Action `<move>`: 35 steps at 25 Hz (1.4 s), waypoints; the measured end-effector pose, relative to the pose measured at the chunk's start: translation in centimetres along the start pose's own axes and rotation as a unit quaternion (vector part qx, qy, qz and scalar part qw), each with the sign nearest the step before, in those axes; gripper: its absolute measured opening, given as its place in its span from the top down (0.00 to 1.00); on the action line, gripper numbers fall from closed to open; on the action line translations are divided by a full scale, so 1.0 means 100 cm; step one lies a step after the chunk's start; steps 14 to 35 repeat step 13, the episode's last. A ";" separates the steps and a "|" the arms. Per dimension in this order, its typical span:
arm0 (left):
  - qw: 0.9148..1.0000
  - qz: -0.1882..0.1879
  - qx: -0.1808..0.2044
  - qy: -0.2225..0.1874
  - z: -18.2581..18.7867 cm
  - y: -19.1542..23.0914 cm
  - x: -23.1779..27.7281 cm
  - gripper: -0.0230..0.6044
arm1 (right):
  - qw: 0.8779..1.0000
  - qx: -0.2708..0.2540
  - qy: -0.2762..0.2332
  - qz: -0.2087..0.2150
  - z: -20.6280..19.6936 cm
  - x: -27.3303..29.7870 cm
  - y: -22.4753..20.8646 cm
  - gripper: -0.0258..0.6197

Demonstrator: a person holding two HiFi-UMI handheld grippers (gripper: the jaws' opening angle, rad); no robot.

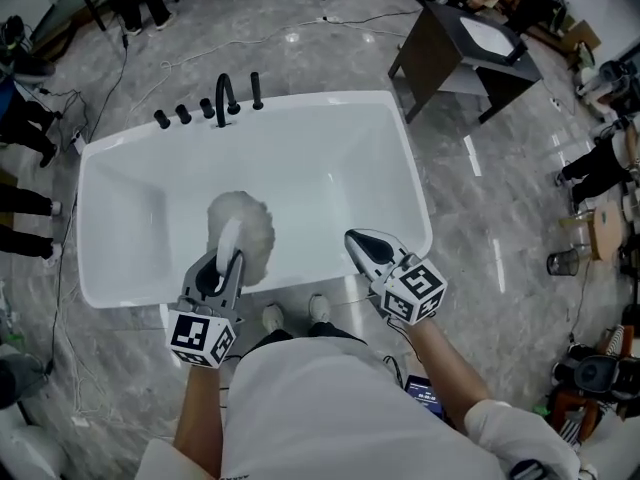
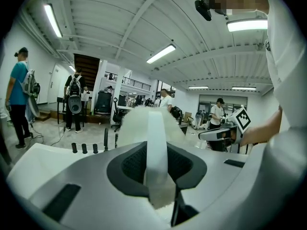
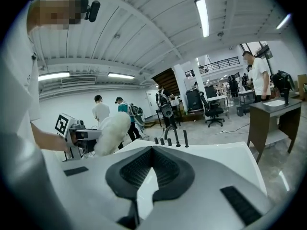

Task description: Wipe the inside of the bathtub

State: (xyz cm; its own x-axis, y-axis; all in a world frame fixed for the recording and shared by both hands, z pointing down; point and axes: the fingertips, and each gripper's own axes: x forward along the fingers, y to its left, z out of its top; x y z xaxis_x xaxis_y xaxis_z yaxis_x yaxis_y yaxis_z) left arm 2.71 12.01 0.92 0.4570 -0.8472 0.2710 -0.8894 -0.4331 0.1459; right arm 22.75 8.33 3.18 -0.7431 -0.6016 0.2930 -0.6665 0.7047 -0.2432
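The white bathtub (image 1: 330, 158) lies across the head view, with black taps and a spout (image 1: 226, 98) on its far rim. My left gripper (image 1: 228, 258) is shut on the white handle (image 2: 157, 152) of a fluffy white duster (image 1: 243, 230). The duster's head hangs over the near part of the tub's inside. The right gripper (image 1: 358, 240) hovers above the tub's near rim on the right, shut with nothing held. Seen from the right gripper (image 3: 152, 152), the duster (image 3: 111, 133) is at the left and the taps (image 3: 169, 137) lie ahead.
A dark stand with a white basin (image 1: 470, 53) is beyond the tub's far right corner. People stand at the left edge (image 1: 25, 128). Cables run over the grey floor, and gear clutters the right side (image 1: 600, 248). My shoes (image 1: 295, 313) touch the tub's near side.
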 end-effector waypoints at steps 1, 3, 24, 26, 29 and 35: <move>1.000 0.001 -0.001 0.001 -0.001 -0.001 -0.001 0.82 | 1.000 0.000 0.002 0.001 -0.002 -0.001 0.001 0.93; 1.000 0.004 -0.003 0.003 -0.003 -0.003 -0.004 0.82 | 1.000 -0.004 0.007 0.007 -0.004 -0.003 0.004 0.93; 1.000 0.010 0.007 -0.002 -0.004 -0.006 -0.007 0.82 | 1.000 -0.004 0.014 0.011 -0.015 -0.010 0.001 0.93; 1.000 0.010 0.007 -0.002 -0.004 -0.006 -0.007 0.82 | 1.000 -0.004 0.014 0.011 -0.015 -0.010 0.001 0.93; 1.000 0.010 0.007 -0.002 -0.004 -0.006 -0.007 0.82 | 1.000 -0.004 0.014 0.011 -0.015 -0.010 0.001 0.93; 1.000 0.010 0.007 -0.002 -0.004 -0.006 -0.007 0.82 | 1.000 -0.004 0.014 0.011 -0.015 -0.010 0.001 0.93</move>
